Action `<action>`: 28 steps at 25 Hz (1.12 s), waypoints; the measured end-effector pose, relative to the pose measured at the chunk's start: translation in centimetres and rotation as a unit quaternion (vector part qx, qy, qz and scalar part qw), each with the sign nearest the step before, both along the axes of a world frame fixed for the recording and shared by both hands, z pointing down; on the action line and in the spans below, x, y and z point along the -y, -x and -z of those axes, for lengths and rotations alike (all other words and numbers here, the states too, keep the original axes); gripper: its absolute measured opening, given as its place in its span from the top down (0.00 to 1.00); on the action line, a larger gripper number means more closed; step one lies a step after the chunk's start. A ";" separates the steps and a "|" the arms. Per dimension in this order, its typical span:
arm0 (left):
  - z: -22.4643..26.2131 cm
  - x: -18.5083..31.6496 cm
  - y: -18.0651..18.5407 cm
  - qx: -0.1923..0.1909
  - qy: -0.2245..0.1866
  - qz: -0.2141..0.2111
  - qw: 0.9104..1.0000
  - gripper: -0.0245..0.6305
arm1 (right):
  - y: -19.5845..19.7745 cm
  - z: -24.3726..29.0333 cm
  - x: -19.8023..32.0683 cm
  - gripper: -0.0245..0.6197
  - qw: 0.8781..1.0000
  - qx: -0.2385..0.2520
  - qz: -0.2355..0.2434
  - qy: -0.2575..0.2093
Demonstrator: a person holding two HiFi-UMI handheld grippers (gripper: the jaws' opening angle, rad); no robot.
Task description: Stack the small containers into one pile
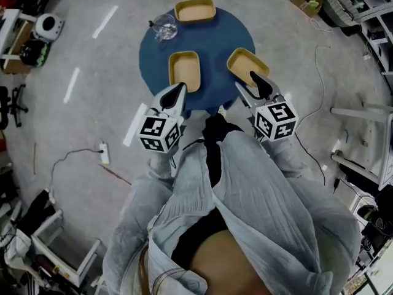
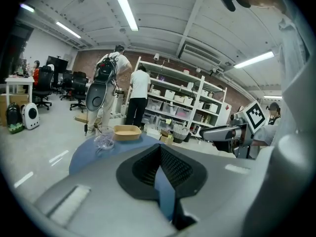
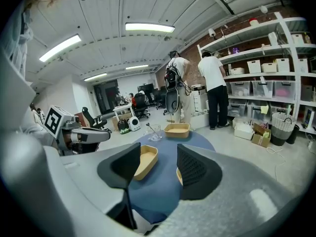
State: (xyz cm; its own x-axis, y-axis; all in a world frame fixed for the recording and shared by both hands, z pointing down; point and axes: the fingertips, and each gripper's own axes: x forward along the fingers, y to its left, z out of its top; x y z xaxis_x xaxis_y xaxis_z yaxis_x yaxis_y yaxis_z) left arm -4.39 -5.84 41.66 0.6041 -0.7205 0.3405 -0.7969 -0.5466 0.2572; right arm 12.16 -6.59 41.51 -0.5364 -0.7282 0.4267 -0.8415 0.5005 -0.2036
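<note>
Left tool is closed: in the left gripper view its jaws meet at the tips with nothing gripped. It hangs over the near edge of the round blue worktop. Right tool is open, jaws apart and empty, poised just short of the right-hand container. Between its jaws, the right gripper view shows bare worktop. The middle container lies just ahead of the left tool. The far container sits at the worktop's far edge, beside a clear glass bowl. All three containers lie apart, each resting singly.
</note>
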 end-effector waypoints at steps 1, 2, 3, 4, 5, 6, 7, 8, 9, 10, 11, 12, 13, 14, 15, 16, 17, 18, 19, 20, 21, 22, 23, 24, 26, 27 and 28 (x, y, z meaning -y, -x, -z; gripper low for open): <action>0.0 0.6 -0.3 0.000 0.001 0.000 1.000 0.94 | -0.2 -0.1 0.6 0.61 1.000 -0.001 0.002 0.001; -0.1 1.2 -0.5 0.000 0.001 0.000 1.000 0.94 | -0.3 -0.1 1.2 0.61 1.000 -0.001 0.004 0.002; -0.1 1.7 -0.7 0.000 0.001 0.001 1.000 0.94 | -0.4 -0.1 1.8 0.61 1.000 -0.002 0.006 0.004; 0.0 2.3 -0.8 0.000 0.002 0.002 1.000 0.94 | -0.5 -0.2 2.4 0.61 1.000 -0.002 0.009 0.005; 0.0 2.8 -0.8 0.001 0.002 0.003 1.000 0.94 | -0.5 -0.2 3.0 0.61 1.000 -0.003 0.011 0.005; 0.0 3.3 -0.8 0.001 0.002 0.005 1.000 0.94 | -0.4 -0.2 3.6 0.61 1.000 -0.005 0.014 0.006; 0.0 3.8 -0.7 0.001 0.003 0.006 1.000 0.94 | -0.4 -0.1 4.1 0.61 1.000 -0.007 0.017 0.006; 0.0 4.3 -0.6 0.001 0.004 0.008 1.000 0.94 | -0.3 -0.1 4.6 0.61 1.000 -0.009 0.020 0.006; 0.0 4.7 -0.5 0.001 0.005 0.010 1.000 0.94 | -0.3 -0.1 5.0 0.61 1.000 -0.010 0.022 0.006; -0.1 5.1 -0.5 0.001 0.007 0.012 1.000 0.94 | -0.3 -0.1 5.5 0.61 1.000 -0.012 0.025 0.006; -0.2 5.4 -0.6 0.001 0.009 0.014 1.000 0.94 | -0.3 -0.1 6.0 0.61 0.999 -0.014 0.028 0.006; -0.3 5.7 -0.7 0.000 0.010 0.015 1.000 0.94 | -0.5 -0.1 6.4 0.61 0.999 -0.016 0.031 0.006; -0.4 6.0 -0.8 0.000 0.011 0.017 1.000 0.94 | -0.6 -0.2 6.8 0.61 0.999 -0.020 0.035 0.006; -0.4 6.2 -0.9 -0.001 0.013 0.018 1.000 0.94 | -0.8 -0.2 7.3 0.61 0.999 -0.025 0.037 0.005; -0.6 6.5 -1.0 -0.001 0.015 0.018 1.000 0.94 | -1.0 -0.3 7.6 0.61 0.999 -0.029 0.038 0.005; -0.7 6.7 -1.1 -0.002 0.017 0.018 1.000 0.94 | -1.2 -0.4 8.0 0.61 0.999 -0.033 0.039 0.006; -0.8 6.9 -1.2 -0.003 0.020 0.018 1.000 0.94 | -1.5 -0.6 8.4 0.61 0.998 -0.037 0.041 0.007; -1.0 7.2 -1.4 -0.004 0.022 0.018 1.000 0.94 | -1.8 -0.9 8.7 0.61 0.998 -0.042 0.044 0.008; -1.3 7.3 -1.7 -0.005 0.024 0.016 1.000 0.94 | -2.1 -1.3 9.0 0.61 0.998 -0.048 0.049 0.011; -1.5 7.4 -1.9 -0.005 0.027 0.014 1.000 0.94 | -2.4 -1.7 9.3 0.61 0.997 -0.055 0.056 0.015; -1.8 7.6 -2.3 -0.005 0.030 0.011 0.999 0.94 | -2.7 -2.2 9.5 0.61 0.996 -0.062 0.064 0.020; -2.0 7.7 -2.6 -0.004 0.033 0.008 0.999 0.94 | -3.0 -2.8 9.7 0.61 0.995 -0.069 0.071 0.026; -2.2 7.8 -3.0 -0.004 0.036 0.005 0.999 0.94 | -3.4 -3.3 9.9 0.60 0.993 -0.077 0.078 0.032; -2.5 7.9 -3.5 -0.003 0.040 0.001 0.999 0.94 | -3.9 -4.0 10.1 0.59 0.992 -0.087 0.084 0.039; -3.1 8.0 -4.6 -0.003 0.046 -0.006 0.999 0.94 | -4.9 -5.6 10.3 0.59 0.988 -0.107 0.100 0.057; -3.4 8.0 -5.1 -0.003 0.050 -0.010 0.999 0.94 | -5.3 -6.5 10.3 0.59 0.984 -0.118 0.112 0.068; -3.8 8.1 -5.6 -0.003 0.054 -0.013 0.998 0.94 | -5.8 -7.6 10.2 0.59 0.980 -0.130 0.125 0.080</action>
State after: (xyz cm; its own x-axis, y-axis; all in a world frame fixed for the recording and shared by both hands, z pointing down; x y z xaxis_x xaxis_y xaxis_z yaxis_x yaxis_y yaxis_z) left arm 1.19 -13.93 45.43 0.6250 -0.6636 0.4111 -0.7806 -0.5366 0.3206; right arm 17.92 -16.80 49.08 -0.5474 -0.5006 0.6706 -0.7302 0.6772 -0.0905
